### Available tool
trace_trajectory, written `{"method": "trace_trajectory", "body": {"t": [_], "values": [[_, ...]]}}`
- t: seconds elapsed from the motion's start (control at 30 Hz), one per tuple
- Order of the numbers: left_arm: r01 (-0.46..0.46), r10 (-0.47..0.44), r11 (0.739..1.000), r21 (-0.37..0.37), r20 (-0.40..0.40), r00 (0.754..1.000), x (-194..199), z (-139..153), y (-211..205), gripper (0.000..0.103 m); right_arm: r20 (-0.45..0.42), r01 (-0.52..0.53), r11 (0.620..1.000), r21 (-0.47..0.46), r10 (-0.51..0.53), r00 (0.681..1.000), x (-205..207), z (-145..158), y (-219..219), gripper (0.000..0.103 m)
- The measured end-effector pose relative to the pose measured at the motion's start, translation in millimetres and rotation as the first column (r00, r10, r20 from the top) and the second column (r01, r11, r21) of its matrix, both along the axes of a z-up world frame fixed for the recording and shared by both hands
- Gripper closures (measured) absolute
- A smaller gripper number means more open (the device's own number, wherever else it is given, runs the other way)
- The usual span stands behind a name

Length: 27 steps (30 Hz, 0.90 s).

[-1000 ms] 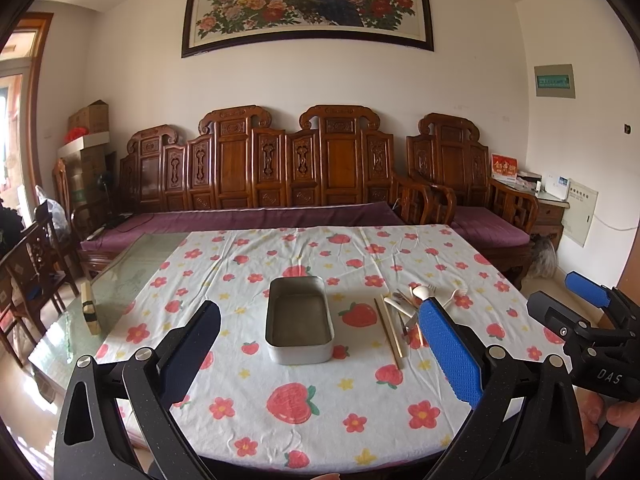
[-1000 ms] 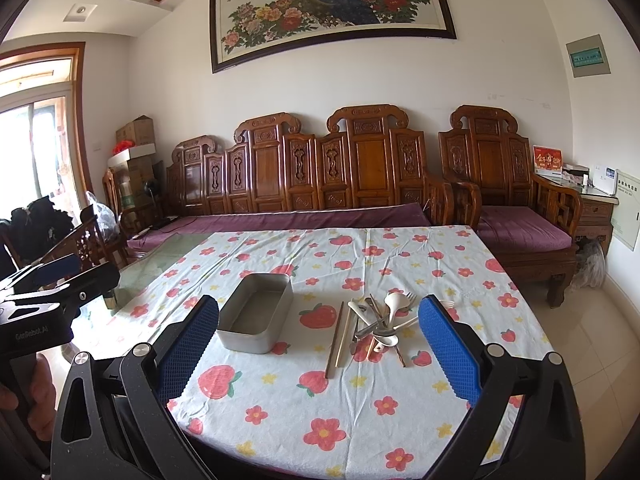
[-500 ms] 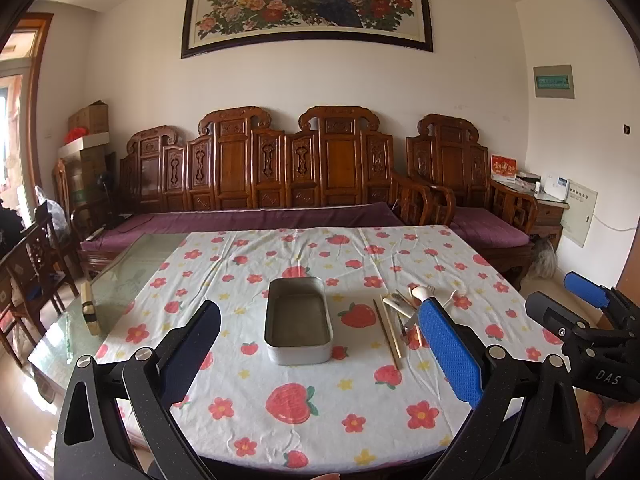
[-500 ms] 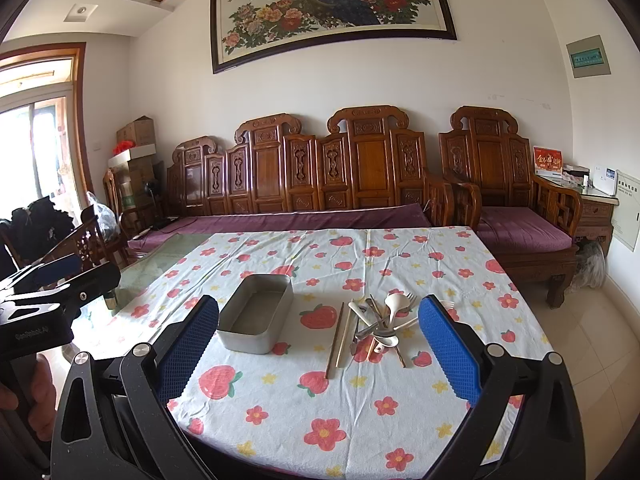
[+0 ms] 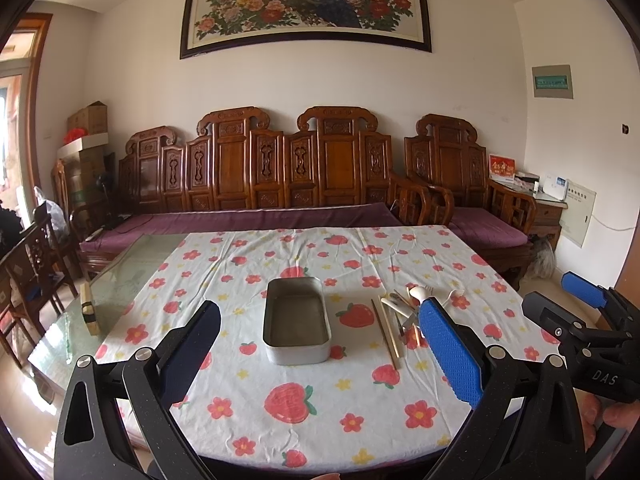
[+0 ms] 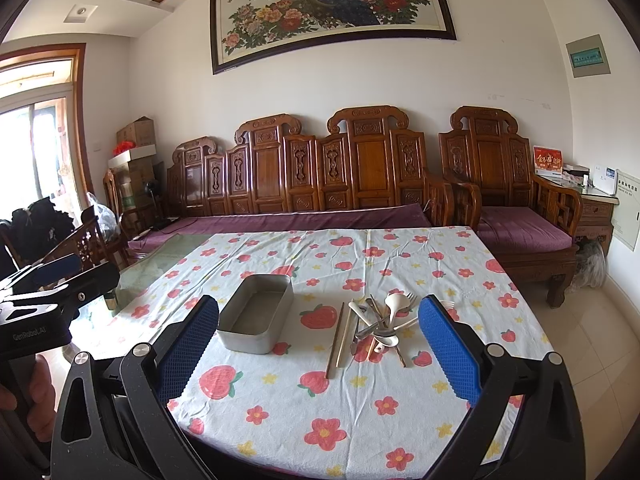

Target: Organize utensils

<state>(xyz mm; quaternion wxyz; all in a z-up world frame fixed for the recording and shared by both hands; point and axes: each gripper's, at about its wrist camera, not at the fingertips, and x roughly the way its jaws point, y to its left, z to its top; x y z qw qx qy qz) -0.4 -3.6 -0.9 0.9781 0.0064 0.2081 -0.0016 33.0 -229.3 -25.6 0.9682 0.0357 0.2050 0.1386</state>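
An empty grey metal tin (image 5: 297, 321) (image 6: 256, 320) stands mid-table on the strawberry-print tablecloth (image 5: 320, 392) (image 6: 304, 400). To its right lies a heap of utensils (image 6: 380, 326) (image 5: 404, 308): pale spoons, forks, metal pieces. A pair of wooden chopsticks (image 6: 340, 338) (image 5: 386, 332) lies between heap and tin. My left gripper (image 5: 320, 354) hovers open above the near table edge, facing the tin. My right gripper (image 6: 318, 350) is open too, held short of the heap, nothing between its fingers. Each gripper shows at the other view's edge.
A carved wooden sofa (image 5: 280, 184) with purple cushions runs behind the table. Bare glass tabletop (image 5: 120, 280) lies left of the cloth, with a small block (image 5: 88, 312) on it. Wooden chairs (image 5: 28, 264) stand at the left, a side cabinet (image 5: 548, 208) at the right.
Almost nothing differs; both grippers stay open and hover in place, and the utensils and tin lie as before.
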Motion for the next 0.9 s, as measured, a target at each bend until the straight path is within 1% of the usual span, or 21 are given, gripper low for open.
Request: {"method": "trace_trajectory", "body": {"t": [0.73,0.9], "values": [[0.000,0.000,1.000,0.003,-0.003,1.000,0.5,-0.2,-0.6,0.007,-0.001,0.000,1.000,0.000,0.000,1.000,-0.1,0.9,0.4,0.003],[0.005,-0.005,1.000,0.008,-0.023,1.000,5.5,-9.4,1.5,0.007,-0.020,0.004,1.000,0.002,-0.004,1.000,4.8,-7.3,-3.6,0.003]]}}
